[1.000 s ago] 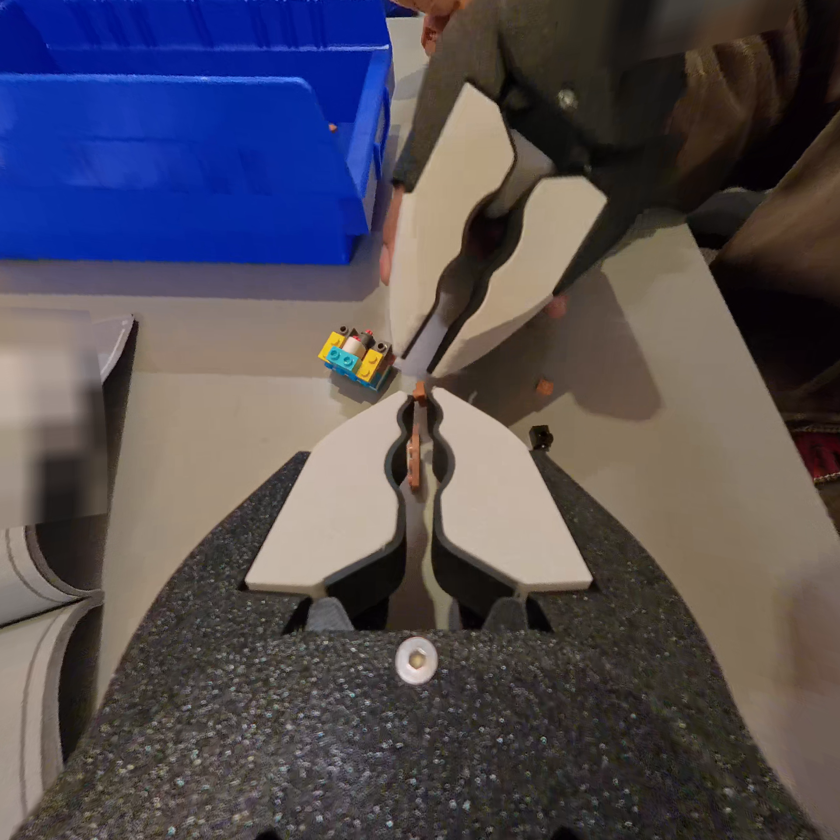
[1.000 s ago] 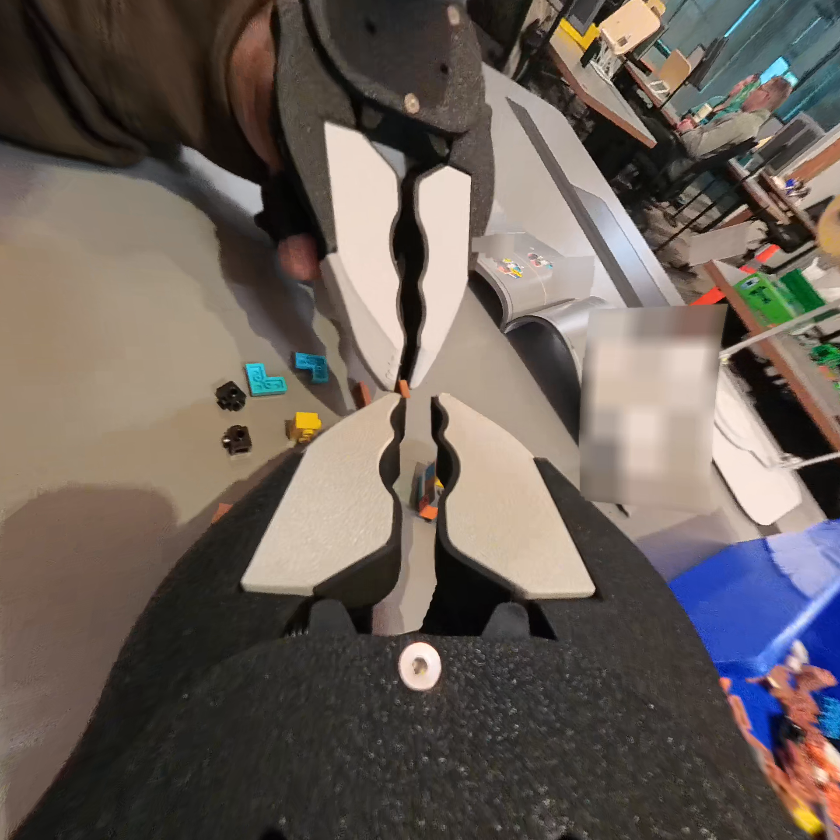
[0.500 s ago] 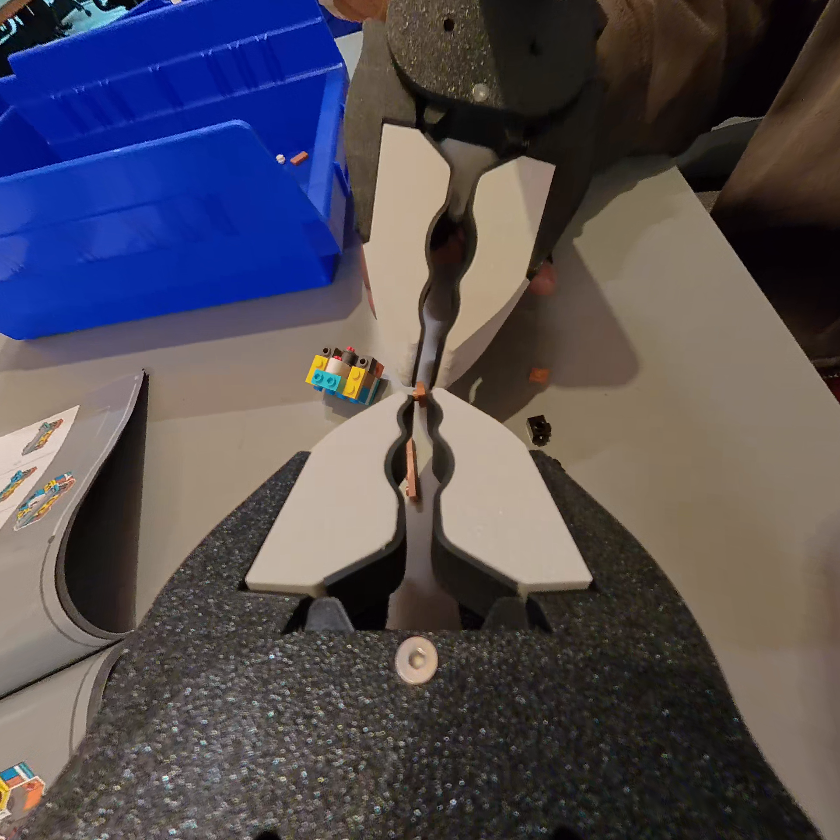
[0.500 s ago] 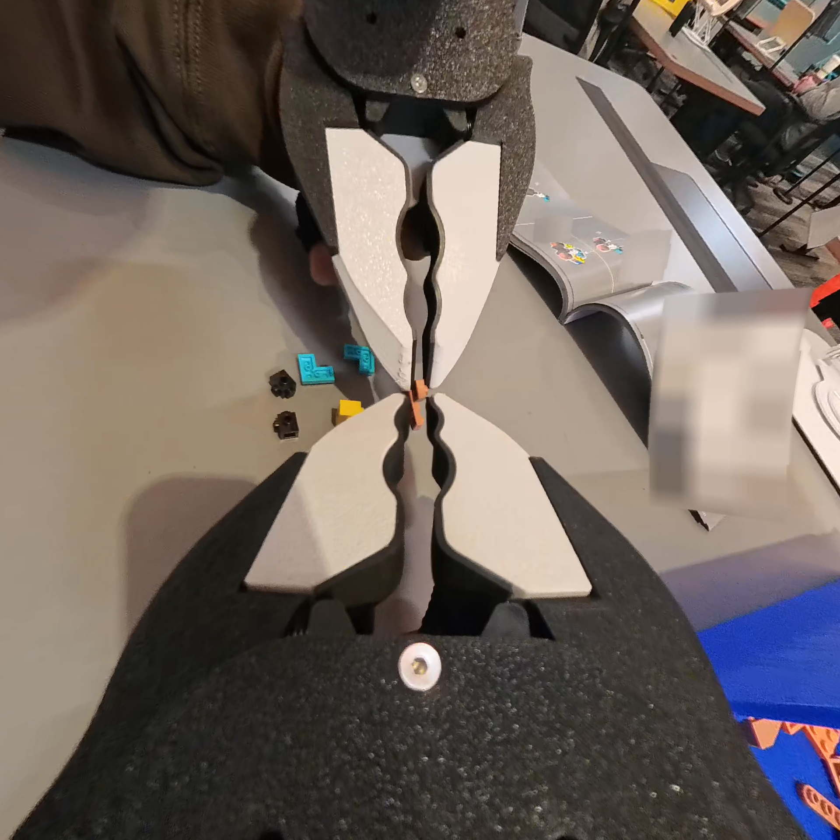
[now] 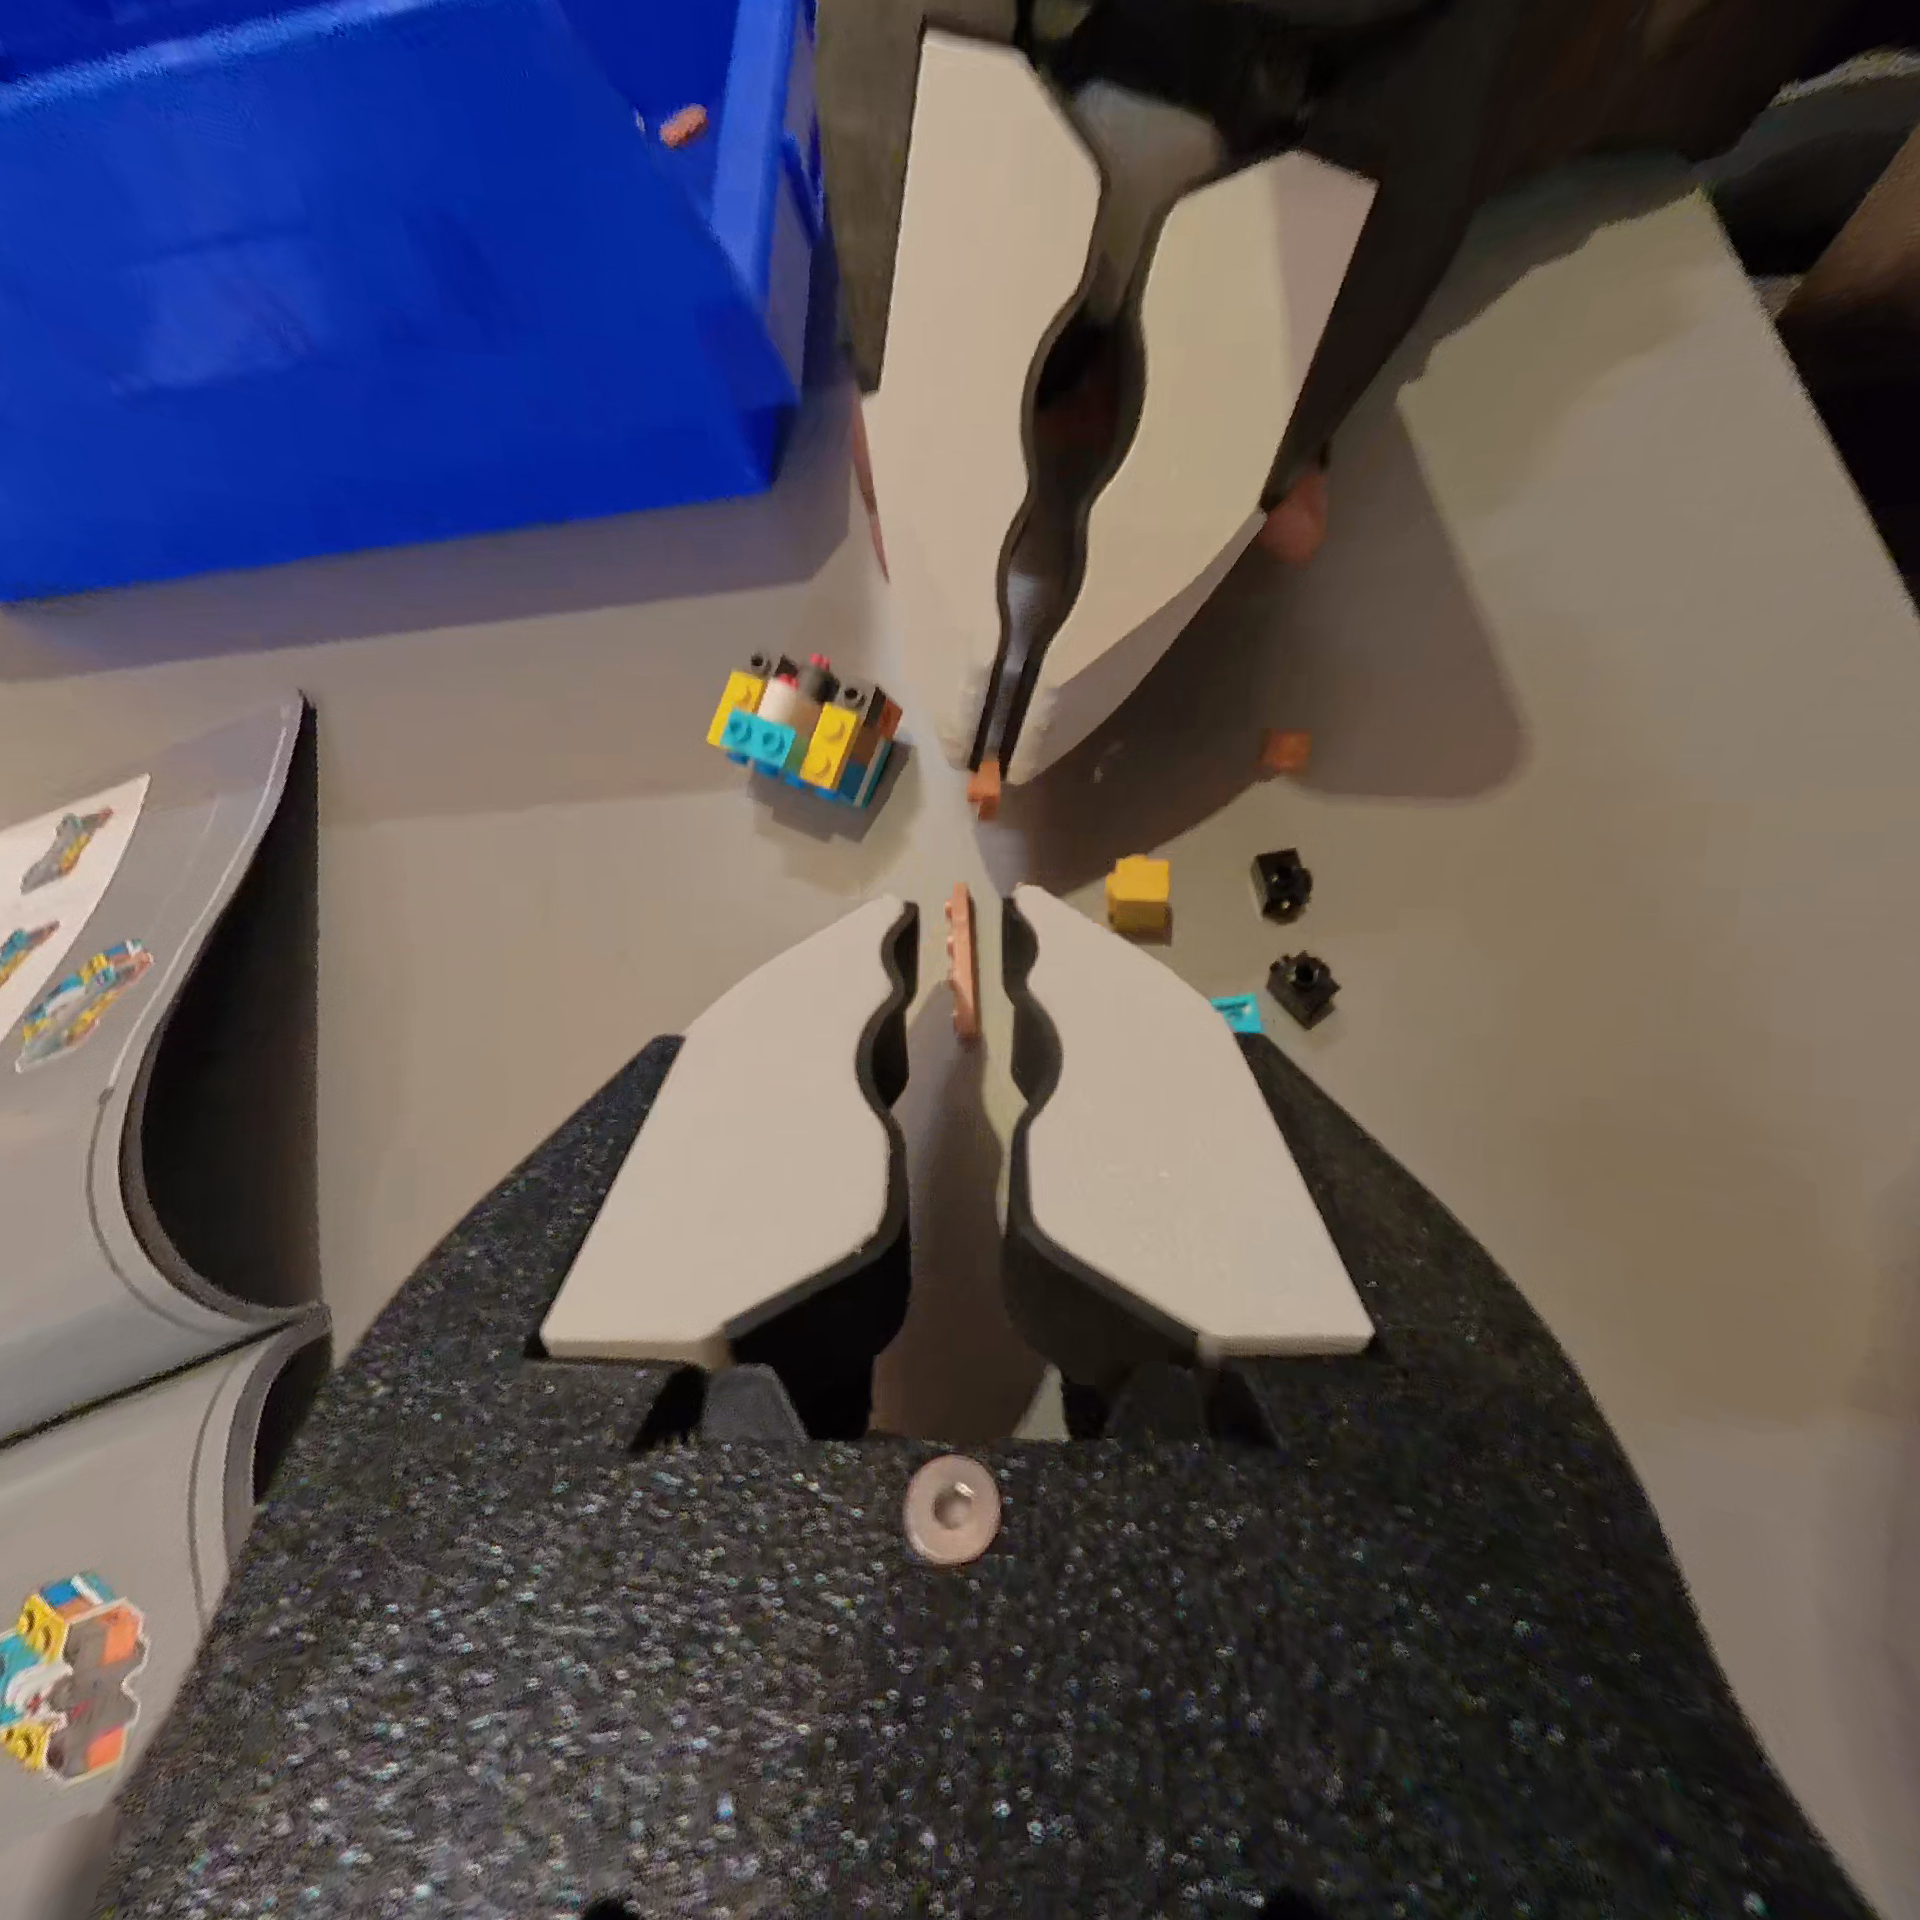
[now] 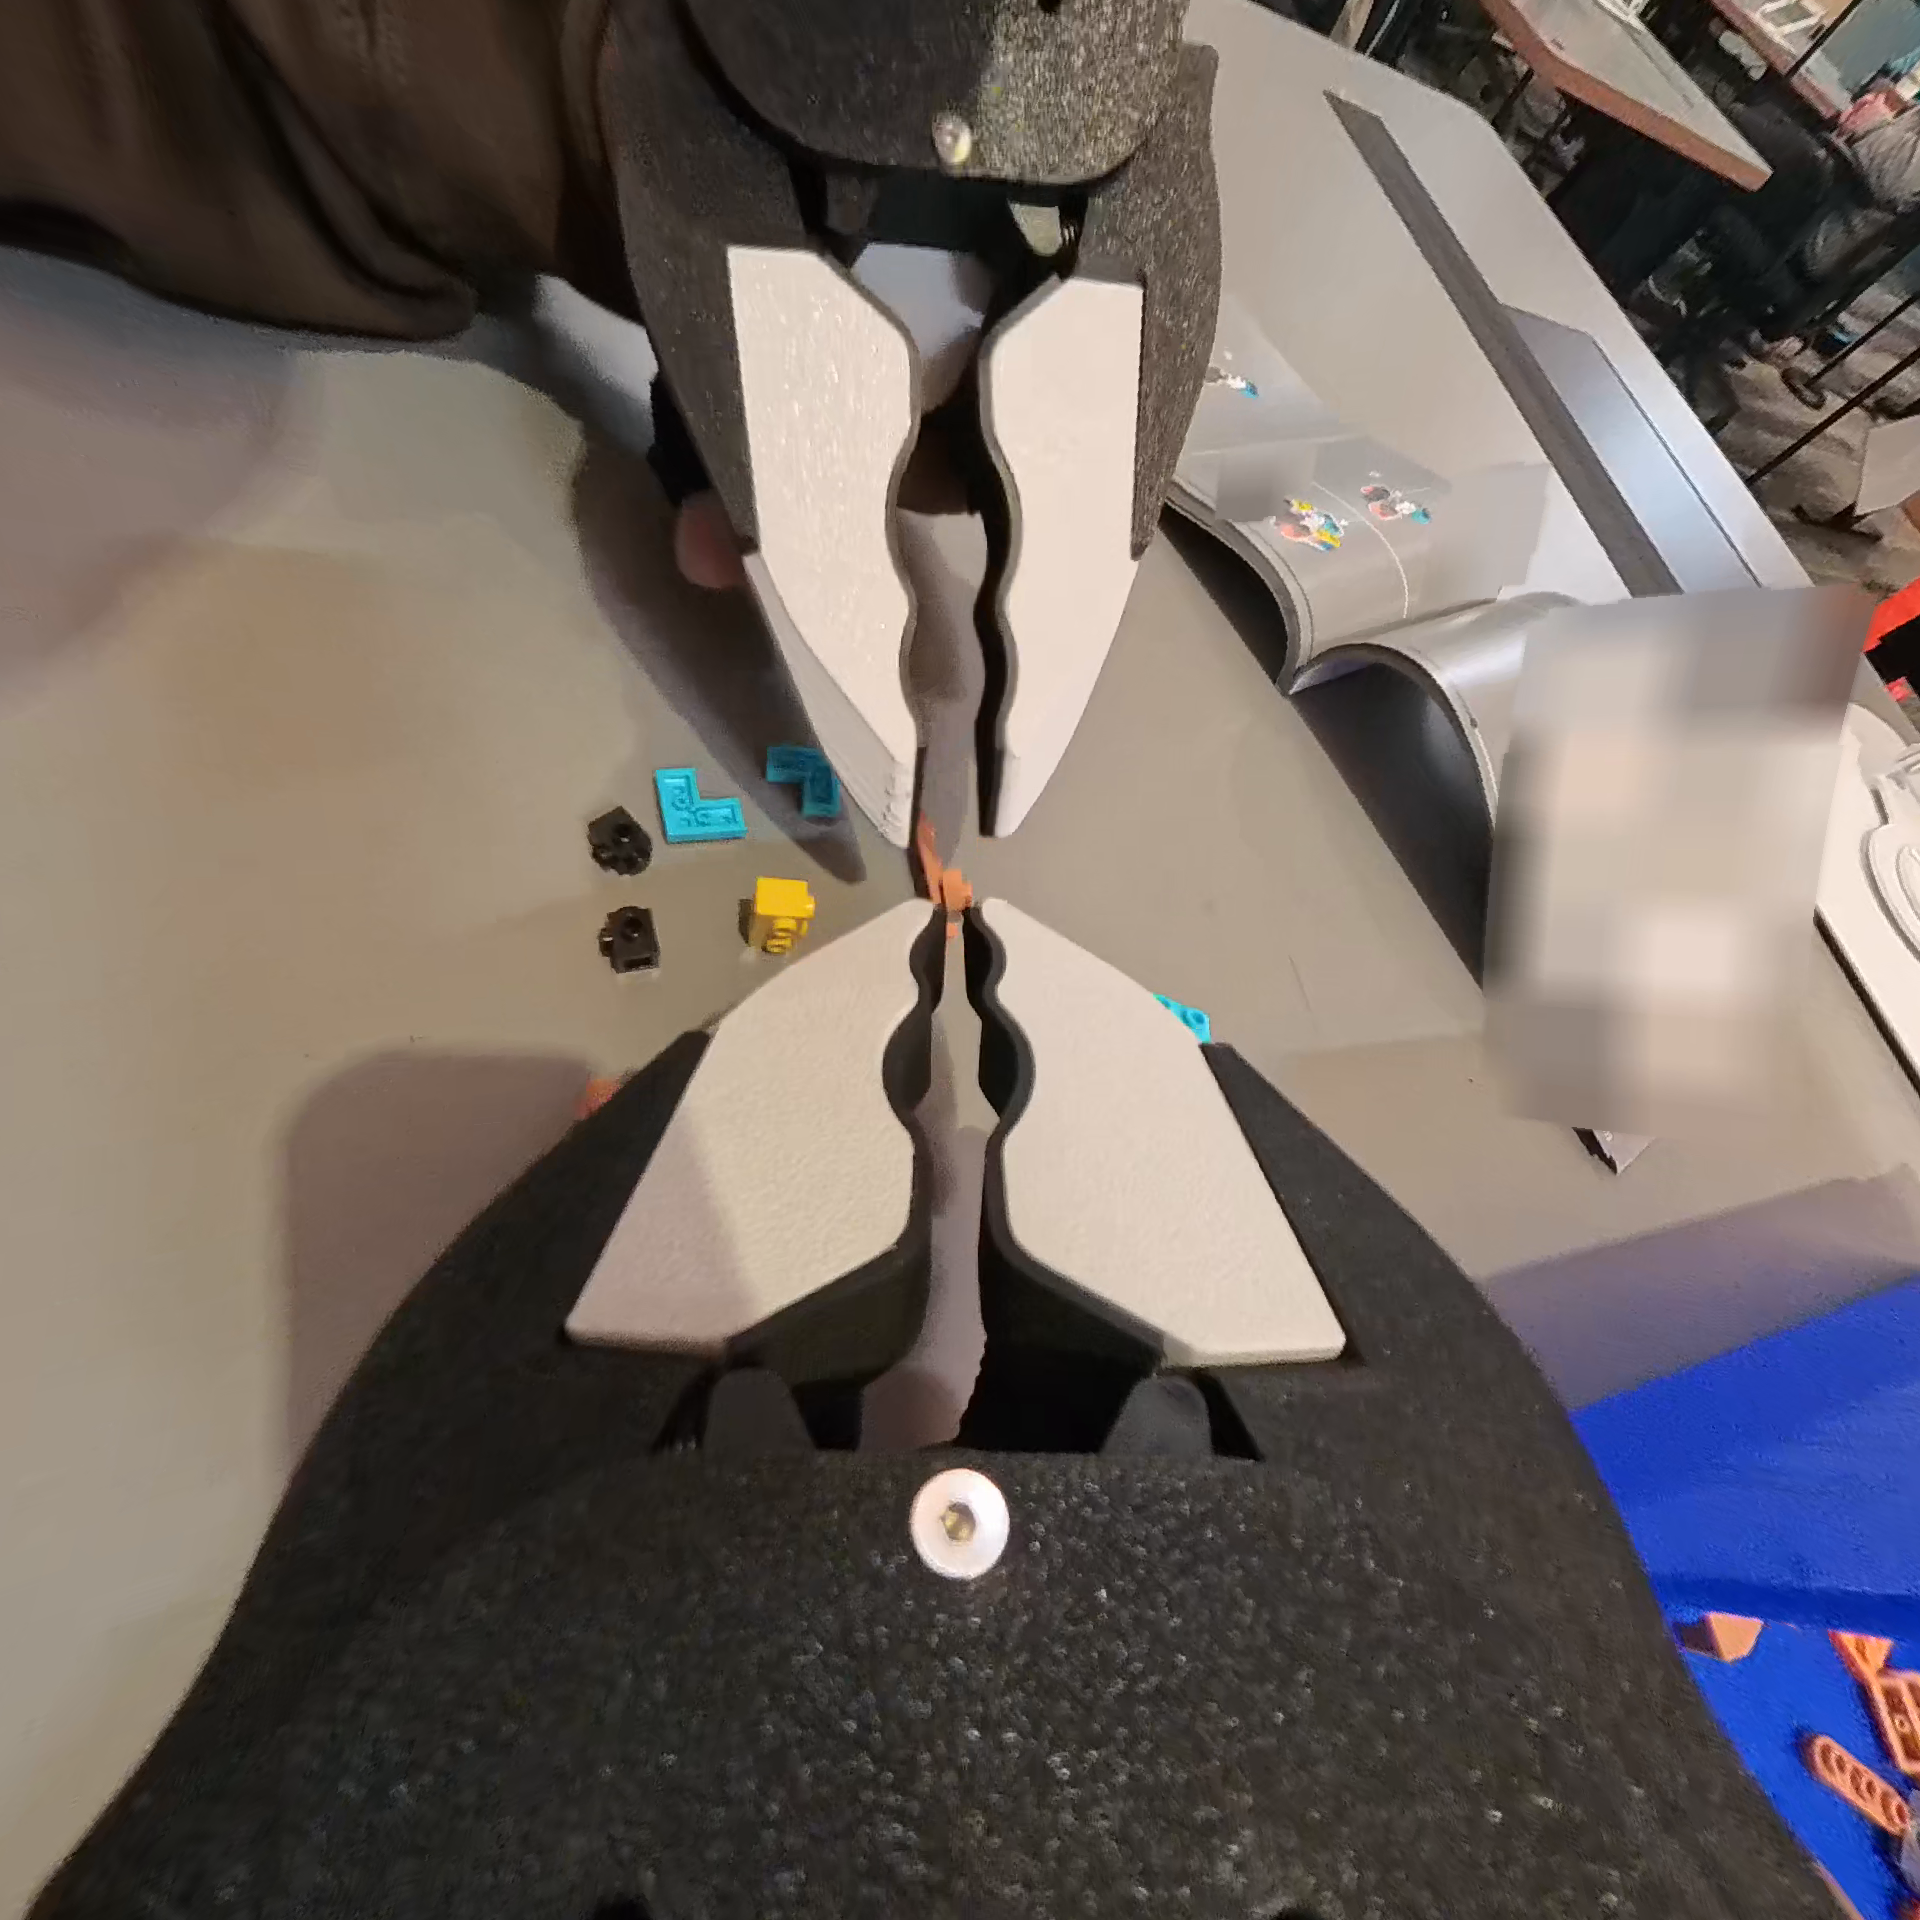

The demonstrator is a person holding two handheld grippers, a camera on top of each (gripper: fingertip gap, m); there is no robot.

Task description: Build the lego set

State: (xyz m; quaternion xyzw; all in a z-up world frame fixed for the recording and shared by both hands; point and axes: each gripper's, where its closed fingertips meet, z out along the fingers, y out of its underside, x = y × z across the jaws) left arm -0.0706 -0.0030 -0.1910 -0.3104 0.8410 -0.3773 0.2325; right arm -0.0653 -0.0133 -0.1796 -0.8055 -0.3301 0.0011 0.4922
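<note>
While the left gripper point(image 5: 961, 914) sits low in the frame centre with its jaws parted, a thin orange plate point(image 5: 963, 971) stands on edge in the gap, touching neither pad as far as I can tell; just above it the right gripper point(image 5: 1000, 764) points down, pinched tight on a small orange brick point(image 5: 985, 781). Right of the tips lie a yellow brick point(image 5: 1138, 894) and two black bricks point(image 5: 1283, 883); left of the right gripper sits the part-built model point(image 5: 805, 727) on the grey table point(image 5: 1662, 935); a blue bin point(image 5: 395, 291) fills the upper left.
</note>
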